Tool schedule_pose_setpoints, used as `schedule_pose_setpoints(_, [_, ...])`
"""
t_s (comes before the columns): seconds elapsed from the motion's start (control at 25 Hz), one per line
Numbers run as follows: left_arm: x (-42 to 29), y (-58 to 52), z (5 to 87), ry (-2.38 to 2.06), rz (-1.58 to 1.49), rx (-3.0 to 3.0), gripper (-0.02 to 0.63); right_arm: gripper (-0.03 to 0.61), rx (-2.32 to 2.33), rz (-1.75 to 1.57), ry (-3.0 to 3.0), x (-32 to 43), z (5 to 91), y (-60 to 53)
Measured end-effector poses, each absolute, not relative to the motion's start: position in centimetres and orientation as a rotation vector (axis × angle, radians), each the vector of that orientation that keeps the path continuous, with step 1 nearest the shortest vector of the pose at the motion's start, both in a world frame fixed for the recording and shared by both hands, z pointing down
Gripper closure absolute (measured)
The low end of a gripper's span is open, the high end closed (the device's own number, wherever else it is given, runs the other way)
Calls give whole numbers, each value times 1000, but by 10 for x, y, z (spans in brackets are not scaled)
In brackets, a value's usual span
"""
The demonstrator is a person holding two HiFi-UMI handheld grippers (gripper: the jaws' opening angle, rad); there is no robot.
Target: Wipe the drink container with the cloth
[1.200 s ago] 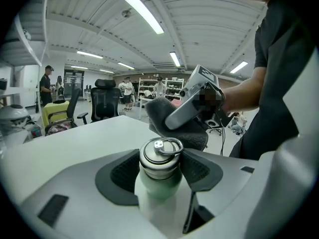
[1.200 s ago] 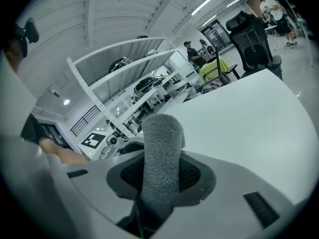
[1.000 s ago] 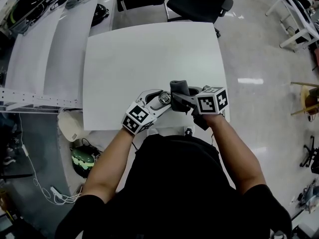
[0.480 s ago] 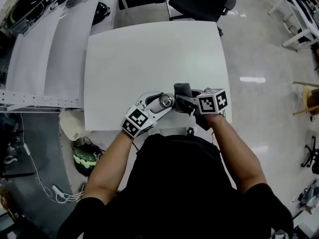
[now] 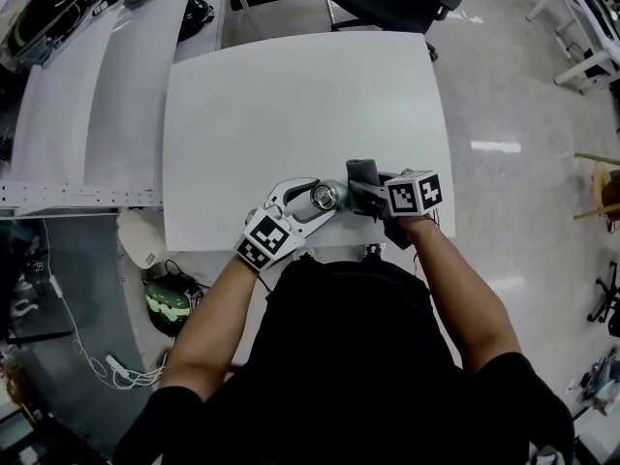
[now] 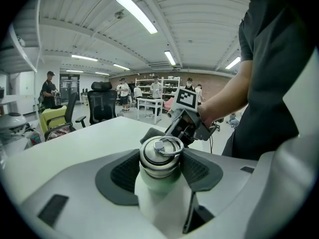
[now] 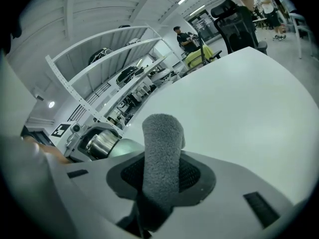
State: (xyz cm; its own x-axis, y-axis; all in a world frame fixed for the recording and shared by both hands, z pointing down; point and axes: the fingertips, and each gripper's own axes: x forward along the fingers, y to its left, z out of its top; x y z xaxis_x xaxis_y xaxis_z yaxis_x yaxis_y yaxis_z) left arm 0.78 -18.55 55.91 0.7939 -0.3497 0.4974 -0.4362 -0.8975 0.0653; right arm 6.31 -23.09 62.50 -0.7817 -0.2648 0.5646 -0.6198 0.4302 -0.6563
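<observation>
Left gripper (image 6: 160, 172) clamped round drink container (image 6: 161, 203), steadying it for wiping; table (image 5: 291, 105) near edge below container. Right gripper (image 7: 160, 177) pinches rolled grey cloth (image 7: 162, 143) just right of container's cap; contact unclear.

You wore a black short-sleeved shirt (image 5: 349, 356). Beyond its sleeves (image 5: 170, 410), your left gripper (image 5: 318, 198) and right gripper (image 5: 362, 190) were pale grey shells with dark ribbed pads (image 6: 119, 171), each carrying a black-and-white marker cube (image 5: 415, 193).

Bright, even light from ceiling strip lights (image 6: 137, 13), glare on the floor (image 5: 494, 146), fisheye bending at edges.
</observation>
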Motion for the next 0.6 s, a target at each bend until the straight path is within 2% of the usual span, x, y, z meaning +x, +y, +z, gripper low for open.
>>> schedule_pose_setpoints(0.32, [0, -182, 560, -615, 735, 2793, 359, 466, 820, 1203, -2206, 66, 643, -234])
schedule_pose_setpoints(0.6, [2, -179, 560, -596, 771, 2815, 357, 466, 789, 810, -2140, 69, 652, -233])
